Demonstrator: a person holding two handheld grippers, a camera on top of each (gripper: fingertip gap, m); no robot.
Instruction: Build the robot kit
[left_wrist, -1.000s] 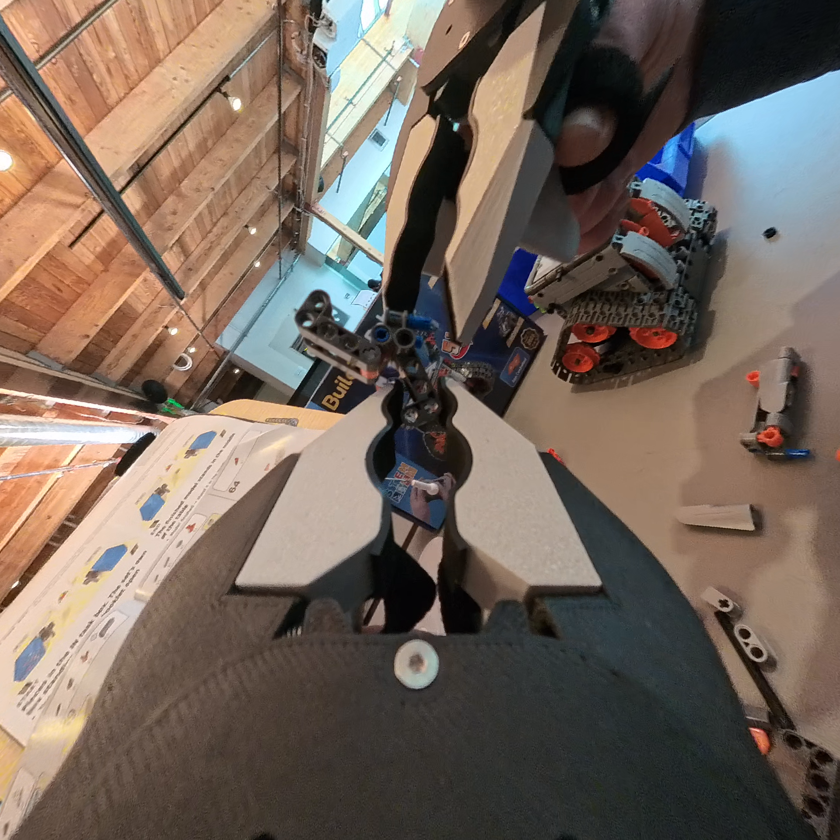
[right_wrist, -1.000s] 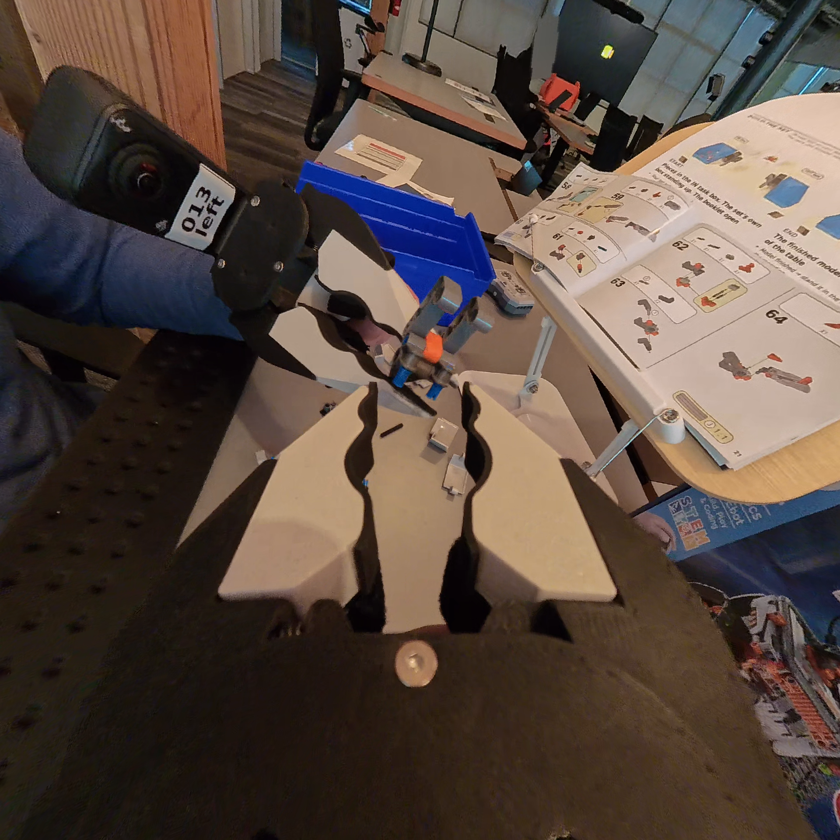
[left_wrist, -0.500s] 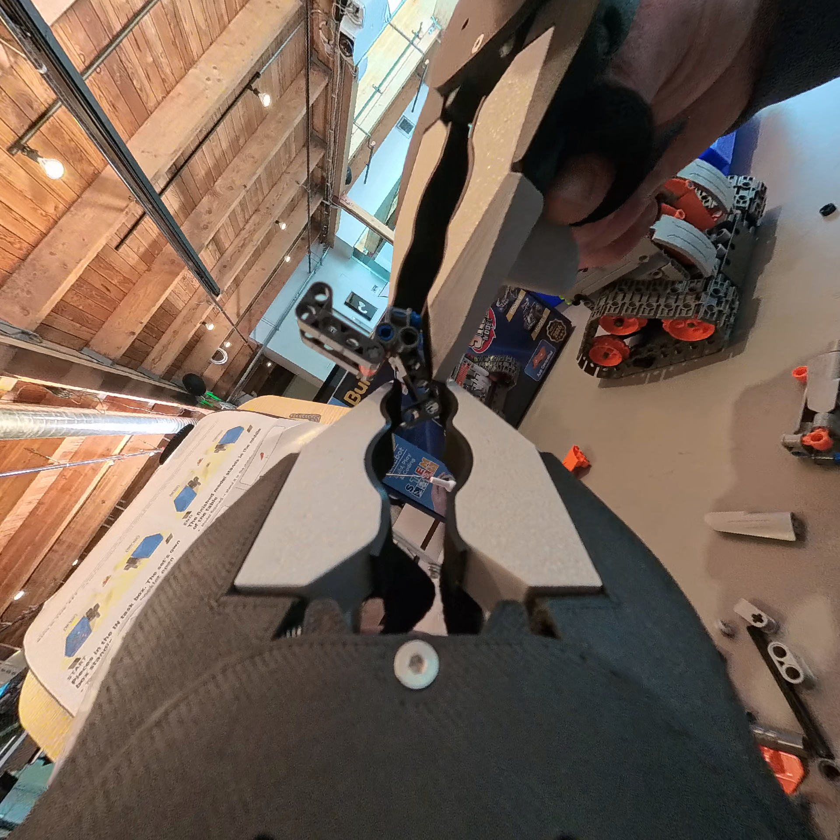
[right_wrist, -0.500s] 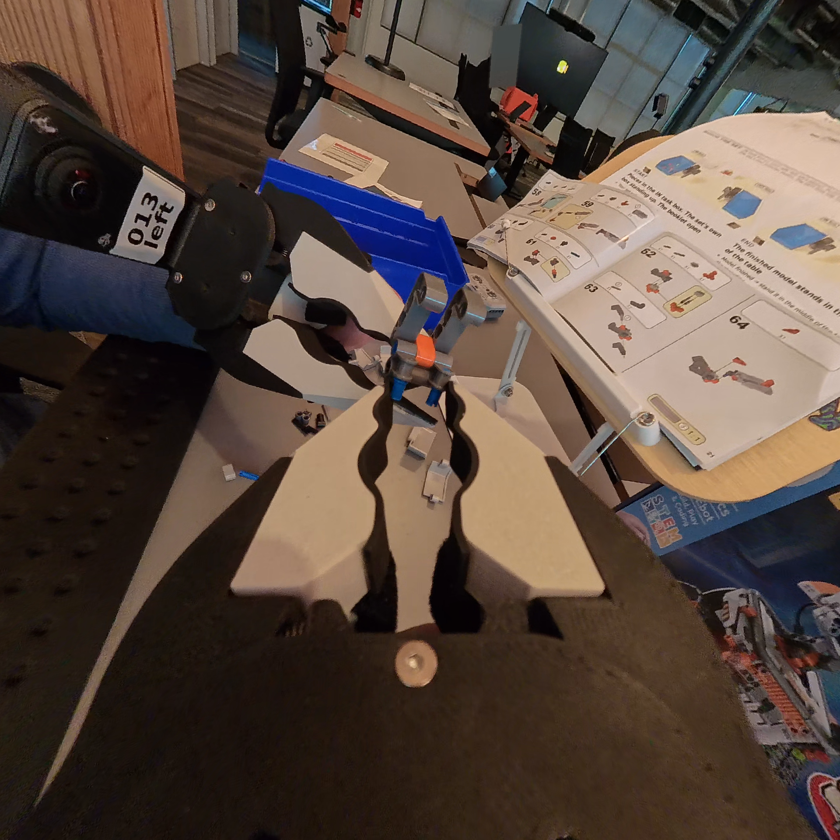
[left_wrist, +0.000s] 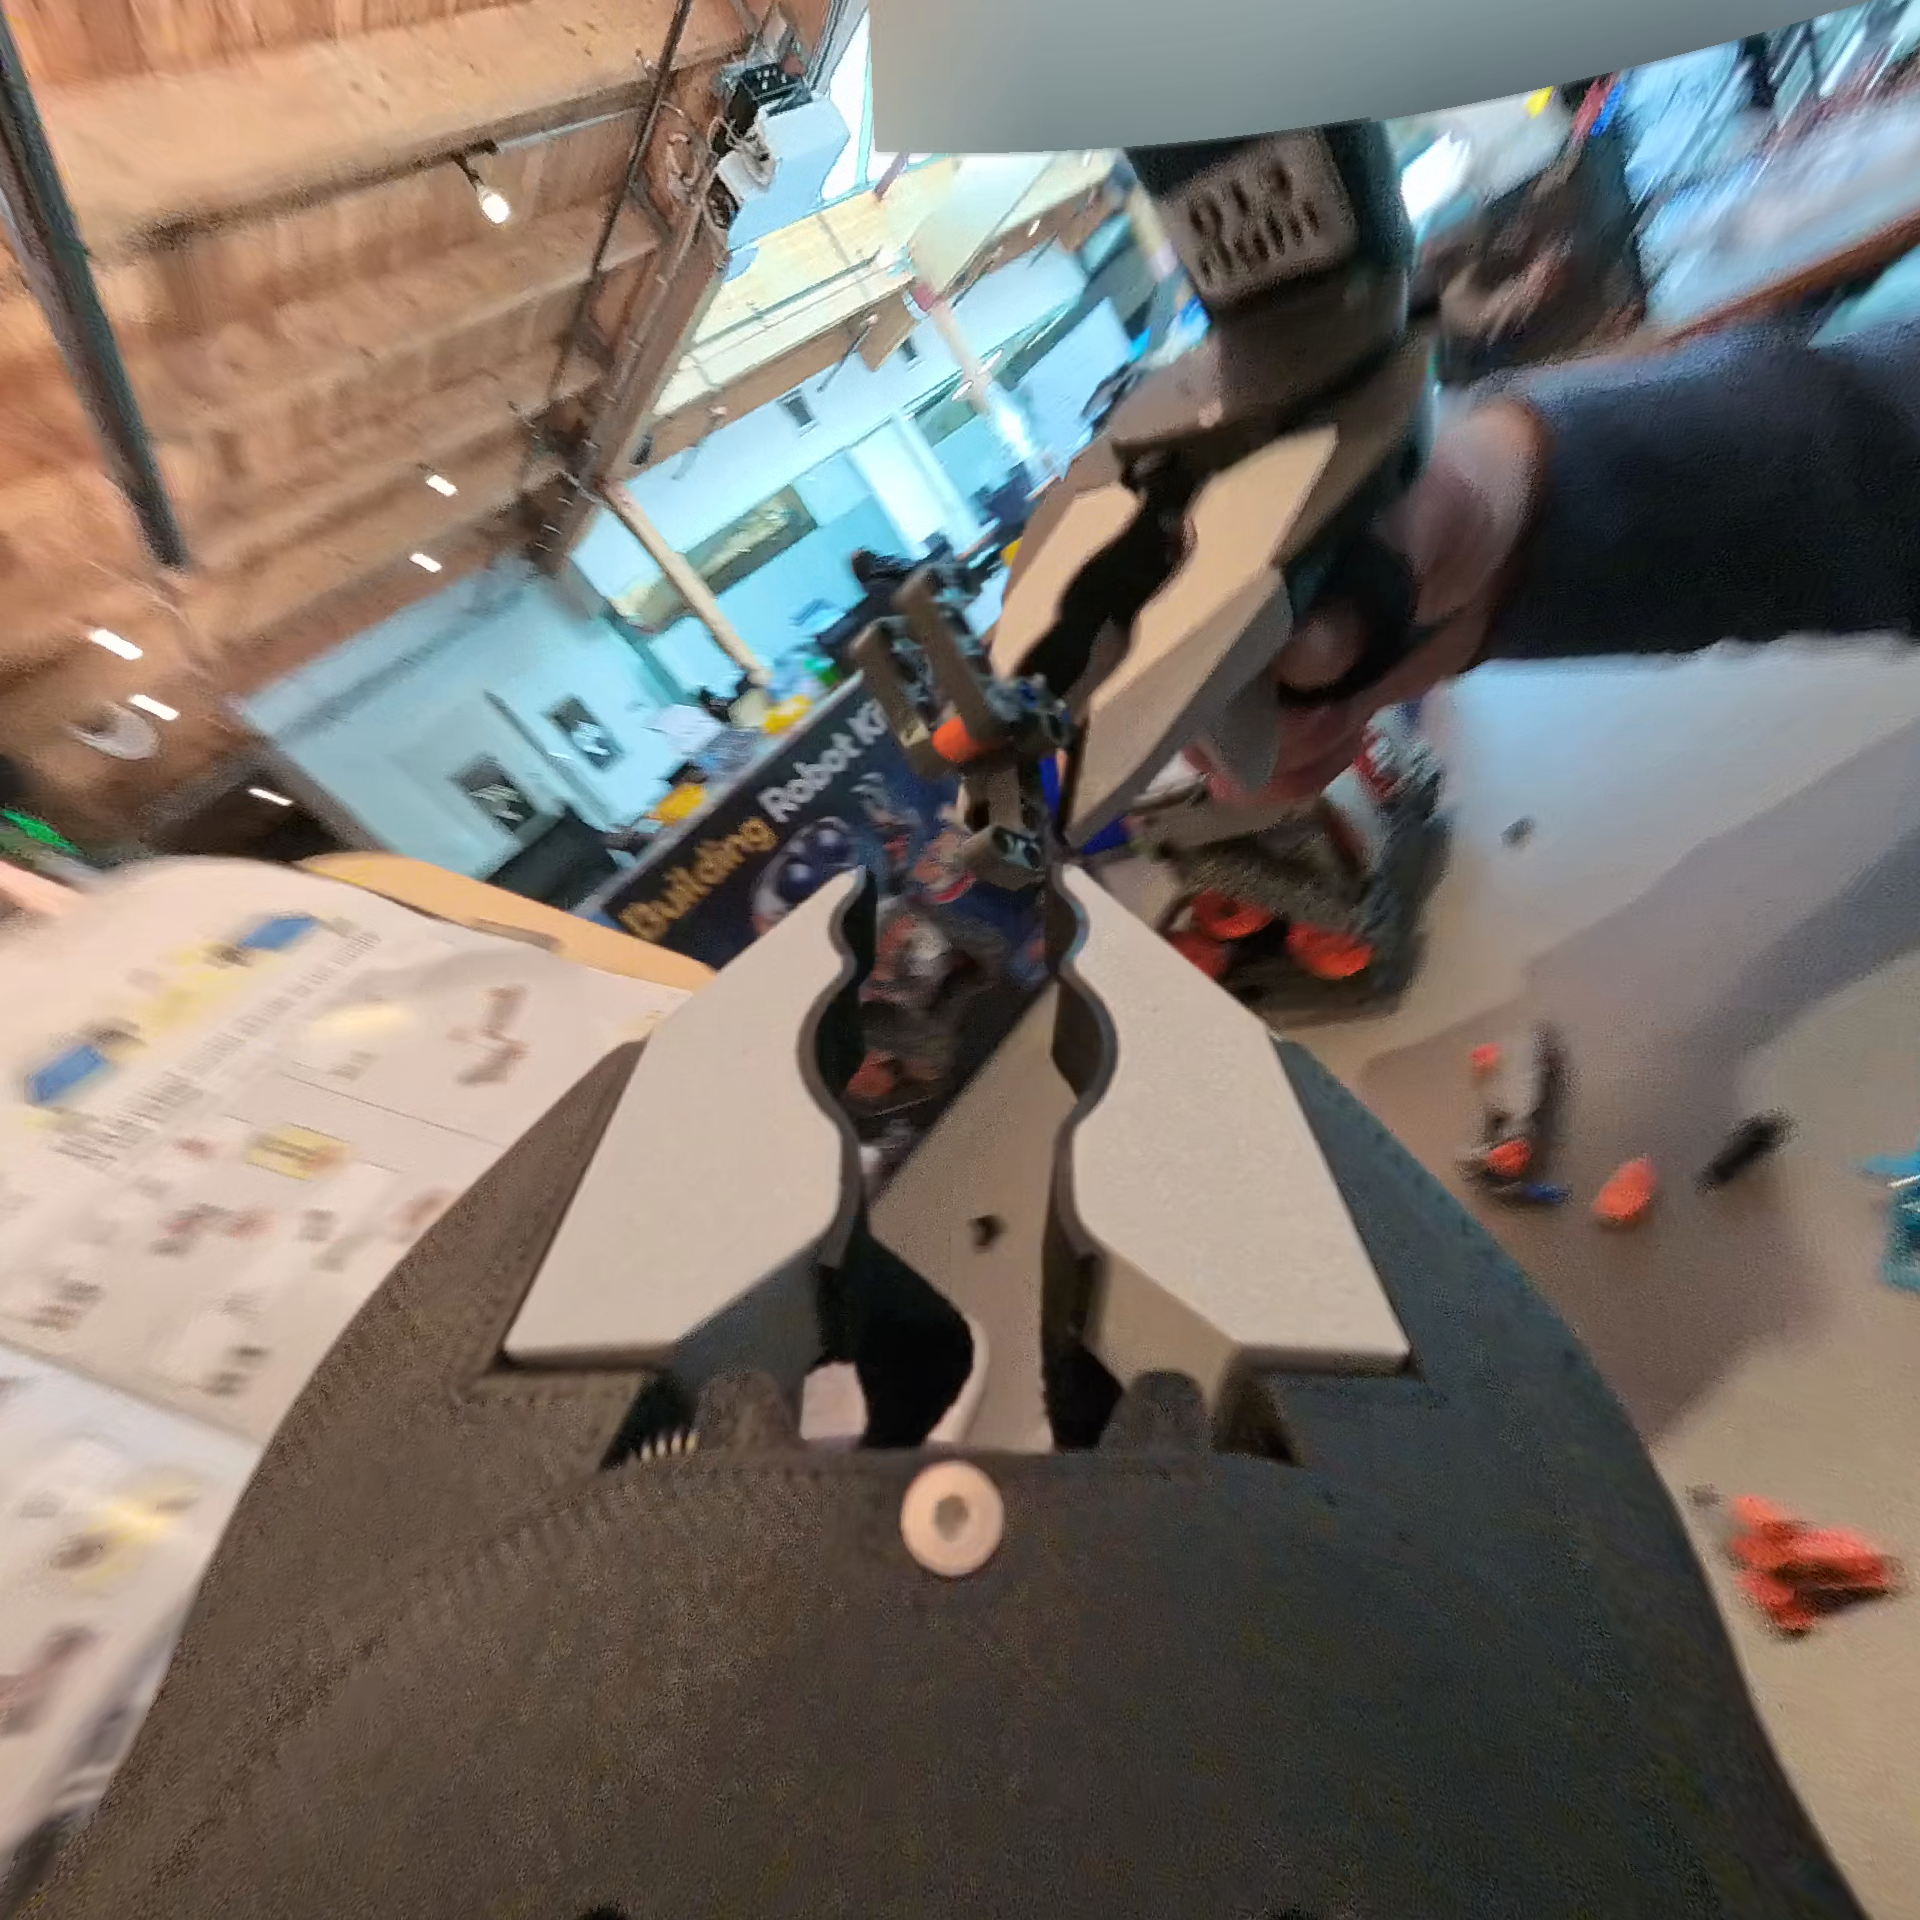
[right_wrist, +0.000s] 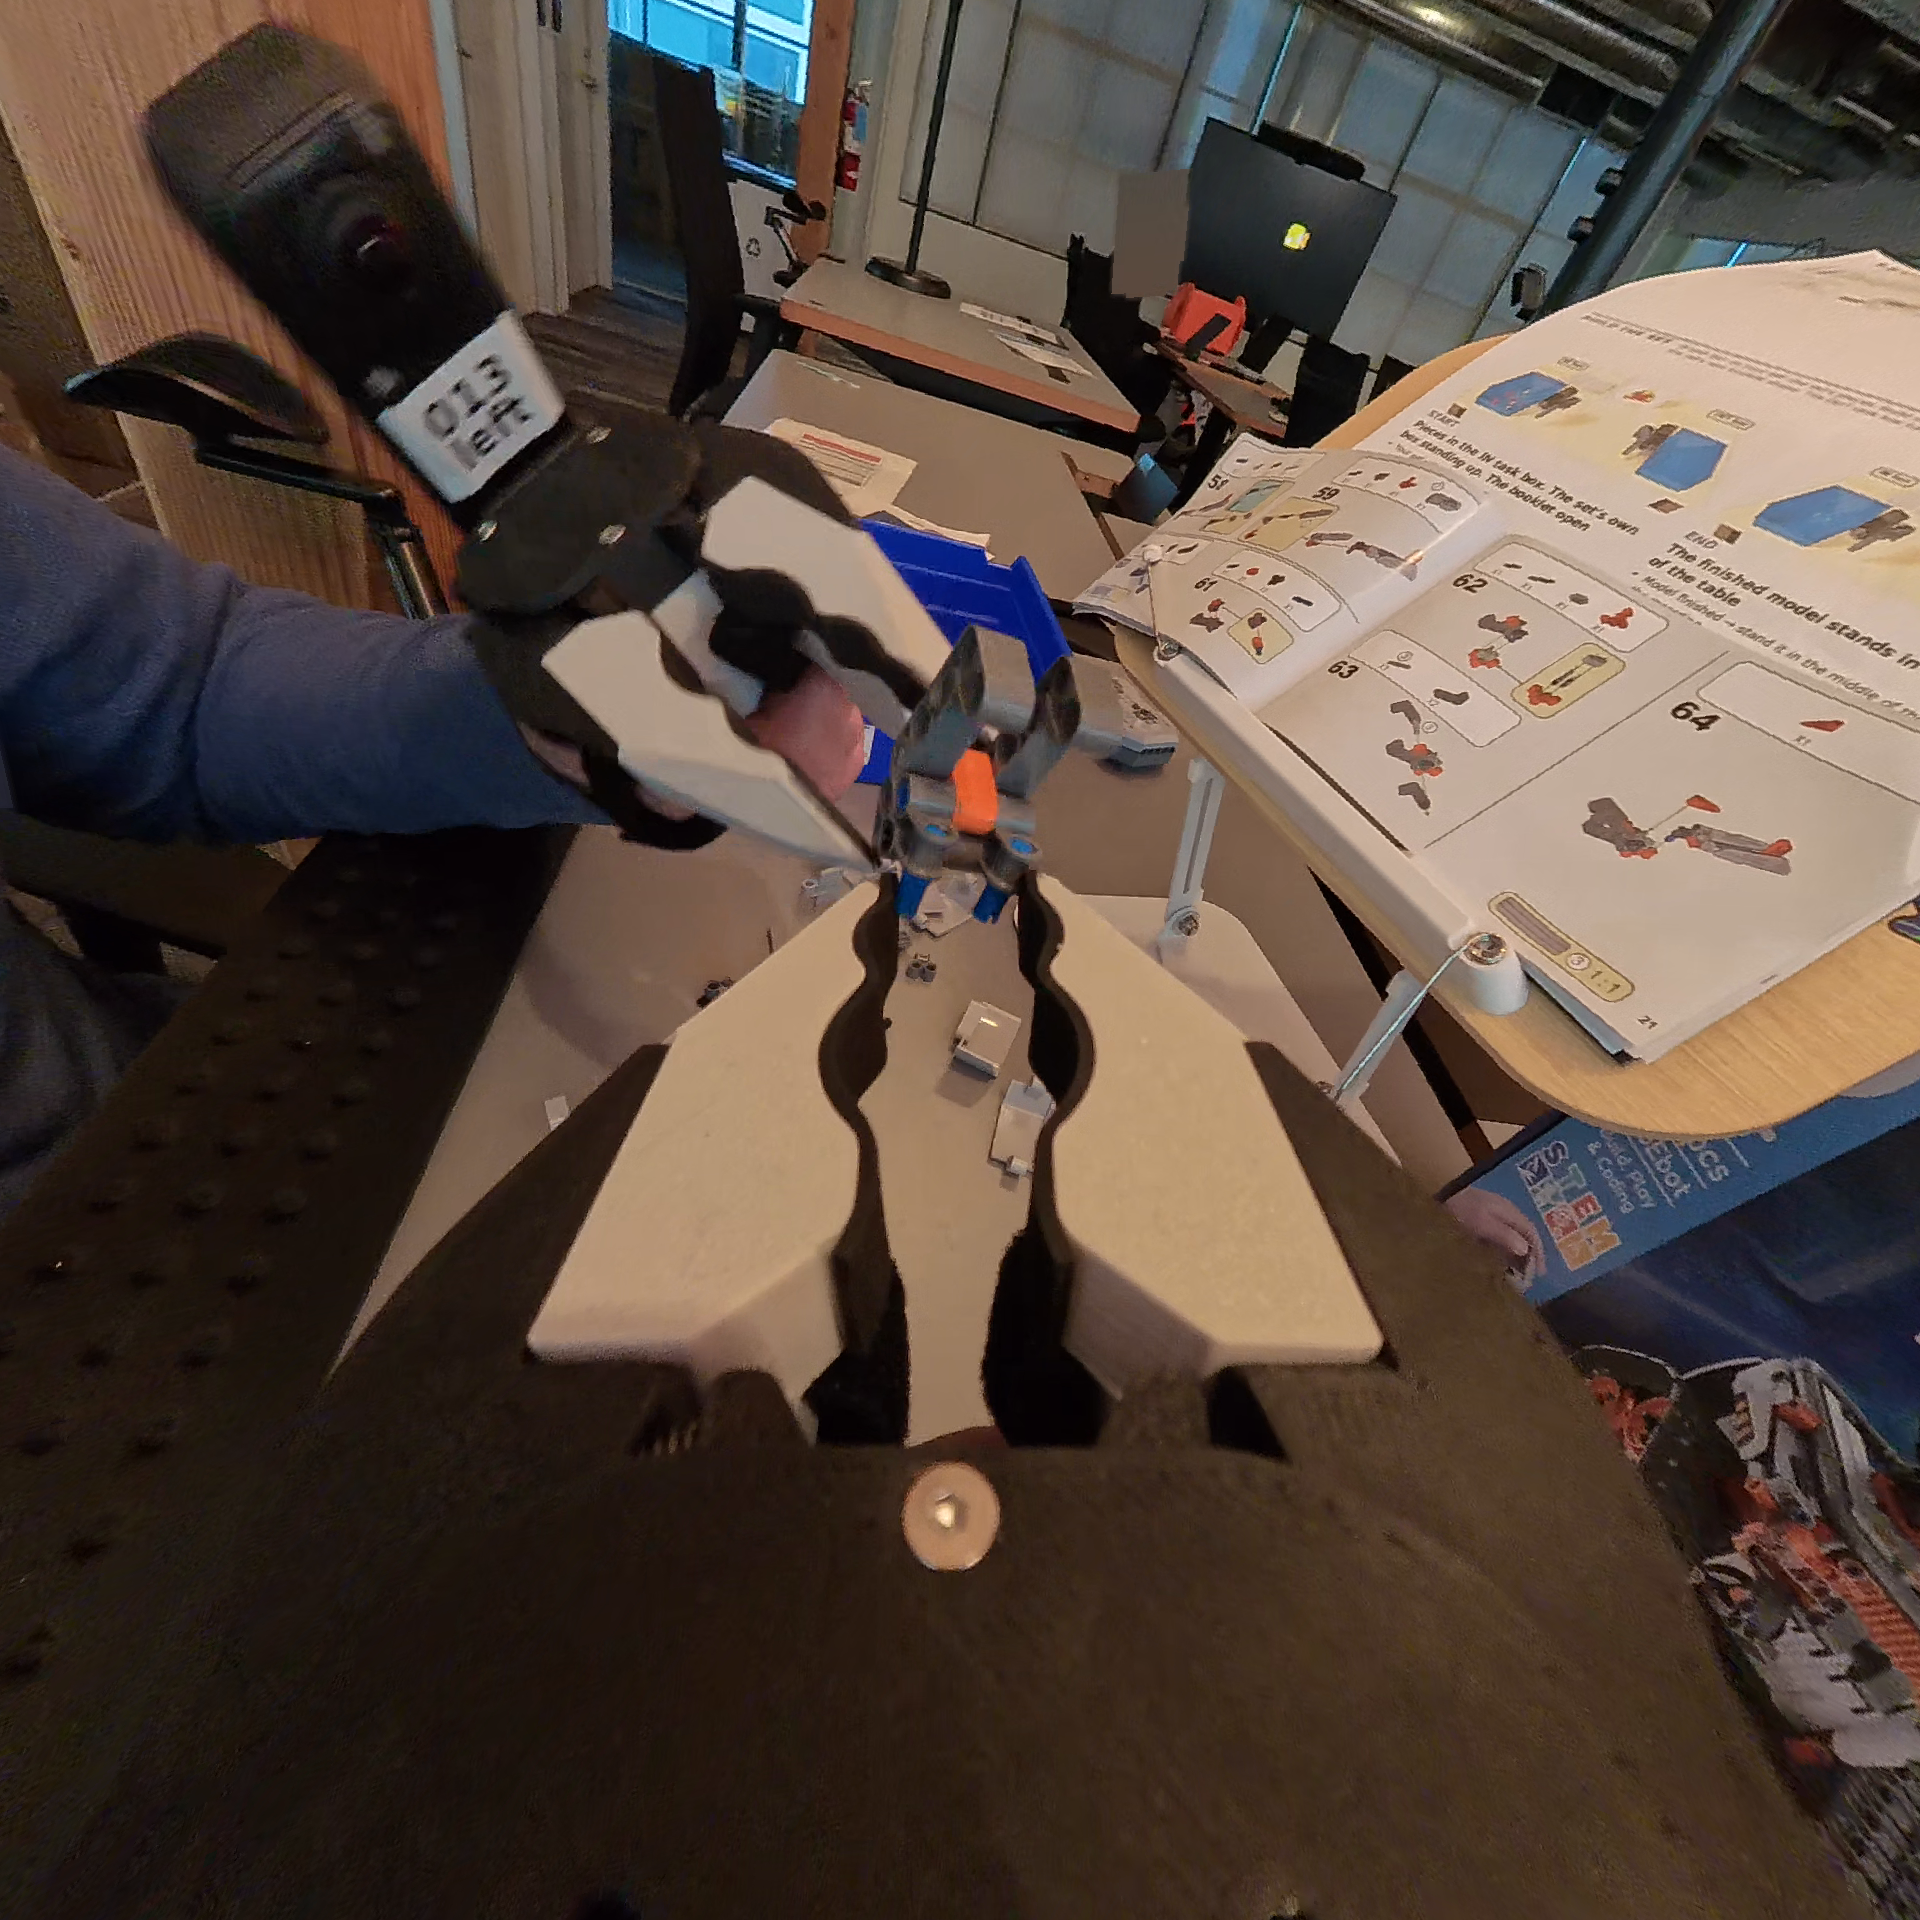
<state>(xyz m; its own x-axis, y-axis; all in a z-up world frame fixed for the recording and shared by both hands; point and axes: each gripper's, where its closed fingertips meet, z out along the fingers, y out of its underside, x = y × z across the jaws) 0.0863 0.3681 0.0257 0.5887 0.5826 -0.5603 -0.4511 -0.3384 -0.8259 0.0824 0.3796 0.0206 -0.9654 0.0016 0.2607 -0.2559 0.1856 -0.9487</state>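
While right tongs (right_wrist: 954, 891) clamp grey brick assembly (right_wrist: 961, 769) | orange piece, blue pins | left tongs (left_wrist: 961, 899) apart

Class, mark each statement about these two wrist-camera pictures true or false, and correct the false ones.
1. The right gripper grips a small brick assembly with an orange part. True.
2. The instruction booklet lies closed on the floor. False: it is open on a tilted wooden stand to the right.
3. In the right wrist view, a blue bin sits behind the left gripper. True.
4. The tracked model has green wheels. False: its wheels are orange.
5. The left gripper is clamped shut on the assembly. False: its fingers stand apart, with their tips close to the assembly.
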